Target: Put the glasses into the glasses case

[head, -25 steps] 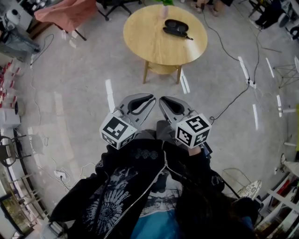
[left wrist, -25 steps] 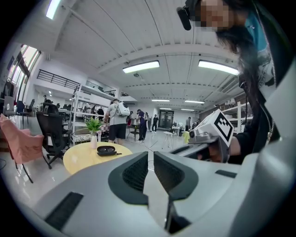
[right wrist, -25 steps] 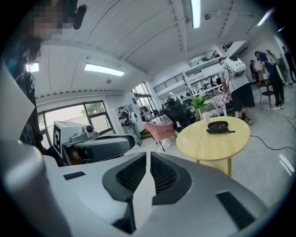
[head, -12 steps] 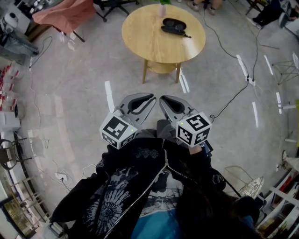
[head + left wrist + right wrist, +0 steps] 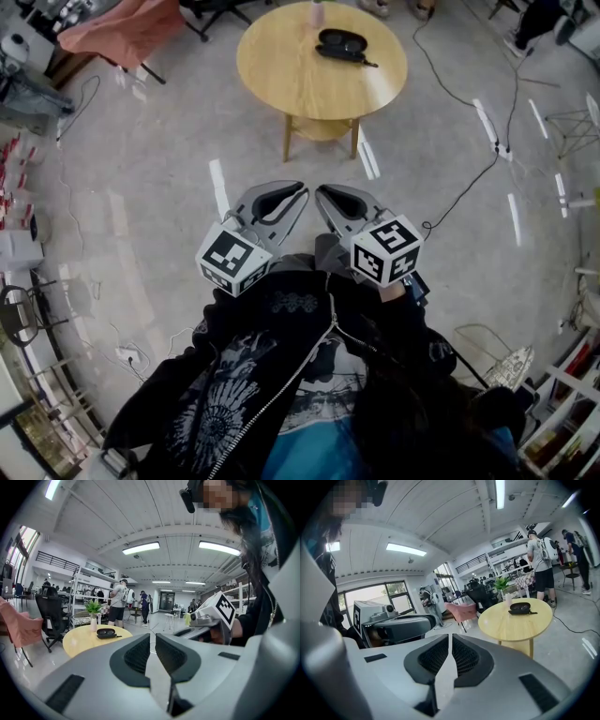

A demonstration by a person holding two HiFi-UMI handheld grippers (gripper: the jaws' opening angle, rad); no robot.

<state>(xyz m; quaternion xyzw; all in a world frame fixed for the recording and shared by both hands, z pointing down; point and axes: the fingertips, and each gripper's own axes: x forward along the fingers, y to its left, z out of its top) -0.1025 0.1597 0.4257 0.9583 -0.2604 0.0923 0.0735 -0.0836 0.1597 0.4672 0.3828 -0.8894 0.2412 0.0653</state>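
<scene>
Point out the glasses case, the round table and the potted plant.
glasses case [image 5: 340,39]: head view, middle of the dark shell.
round table [image 5: 295,80]: head view, bare wooden top.
potted plant [image 5: 93,606]: left gripper view, its green leaves.

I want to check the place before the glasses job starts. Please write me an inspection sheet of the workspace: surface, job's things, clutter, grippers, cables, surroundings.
Surface: round wooden table, standing well away from both grippers.
Job's things: dark glasses case on the table's far side; glasses lie on the tabletop beside it, not in it.
Clutter: one small potted plant near the case.
Grippers: left gripper and right gripper are both shut and empty, side by side.
Cables: black cable runs over the floor to the right of the table.
Surroundings: pink-covered chair; people stand behind the table.
</scene>
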